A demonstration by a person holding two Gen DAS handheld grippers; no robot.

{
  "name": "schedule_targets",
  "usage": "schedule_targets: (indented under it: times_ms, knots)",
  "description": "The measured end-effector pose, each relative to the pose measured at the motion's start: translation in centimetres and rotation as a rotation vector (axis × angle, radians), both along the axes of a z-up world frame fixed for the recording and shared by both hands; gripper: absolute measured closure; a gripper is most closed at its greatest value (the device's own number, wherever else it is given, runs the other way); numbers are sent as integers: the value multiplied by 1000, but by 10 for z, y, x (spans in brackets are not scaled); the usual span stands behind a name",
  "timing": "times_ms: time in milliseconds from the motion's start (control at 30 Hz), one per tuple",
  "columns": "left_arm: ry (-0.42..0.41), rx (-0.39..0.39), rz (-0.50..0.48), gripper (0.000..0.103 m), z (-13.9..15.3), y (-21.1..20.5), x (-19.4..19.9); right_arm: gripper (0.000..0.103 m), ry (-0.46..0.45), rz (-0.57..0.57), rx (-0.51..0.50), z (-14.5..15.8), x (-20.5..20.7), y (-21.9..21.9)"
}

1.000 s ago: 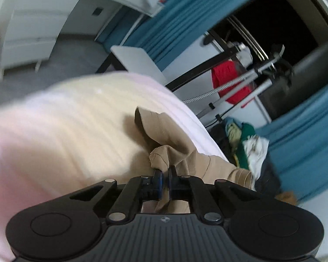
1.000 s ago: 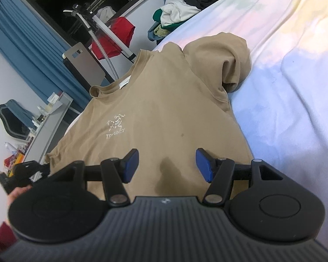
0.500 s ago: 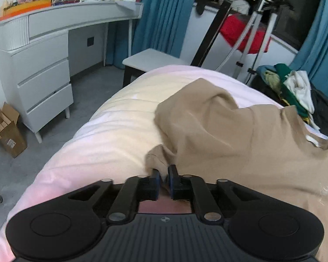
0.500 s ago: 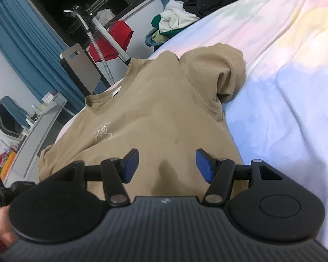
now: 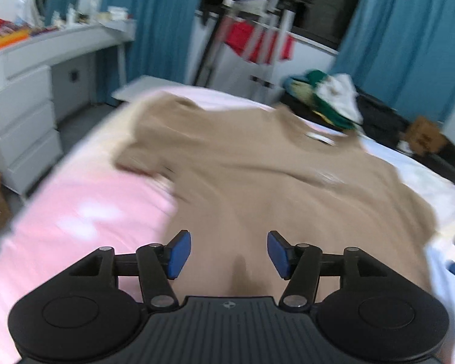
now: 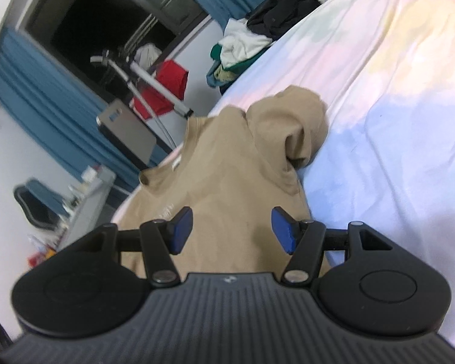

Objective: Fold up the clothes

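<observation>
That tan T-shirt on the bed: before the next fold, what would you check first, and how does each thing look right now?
1. Left gripper free of cloth: ok. Its fingers have just been opening, with nothing pinched between them.
2. Right gripper free of cloth: ok, open above the tan T-shirt.
3. Shirt body lying flat on the bed: ok, it looks mostly spread out.
4. Sleeve in the right wrist view flat: not ok, it is bunched and curled up.
5. Sleeve in the left wrist view flat: cannot tell, the picture is blurred.
6. Bottom hem straight: cannot tell, it is hidden behind the grippers.
</observation>
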State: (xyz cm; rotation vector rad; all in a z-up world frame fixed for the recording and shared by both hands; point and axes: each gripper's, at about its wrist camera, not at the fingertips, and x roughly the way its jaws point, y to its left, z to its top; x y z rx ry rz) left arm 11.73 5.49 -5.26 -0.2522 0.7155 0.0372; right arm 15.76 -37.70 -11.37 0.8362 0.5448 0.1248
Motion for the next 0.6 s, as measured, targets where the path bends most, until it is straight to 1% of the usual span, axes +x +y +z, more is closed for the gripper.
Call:
schedule_targets:
  times_ms: [67,100,167,233,333,367,500,533,600]
  knots:
    - [-17,-28,-35,44,-4,-17,-11,41,-16,-21,44,0,-6,-9]
    - [-27,-26,-44,44,-7,-24,-16,41,-18,-33,62,-1,-8,-13]
    - [-39,-7,-57,43,-14,-37,-23,39,-11,-52,93,-5,-7,-19]
    - [-35,22,-77,43,-23,-43,-24,38,-4,-62,120,-11,-3,-22]
    - [-30,65,-108,43,-34,-52,-23,38,21,-94,136,-21,15,-26]
    - [-30,64,-110,43,-37,-52,-21,38,26,-116,114,-22,22,-27]
    - [-33,32,-123,43,-52,-48,0,38,1,-227,-103,-15,54,-27]
    - [-32,30,-128,43,-57,-47,6,38,-10,-235,-128,-14,64,-28]
    - [-26,52,-139,43,-65,-48,18,38,-7,-232,-160,-16,90,-31]
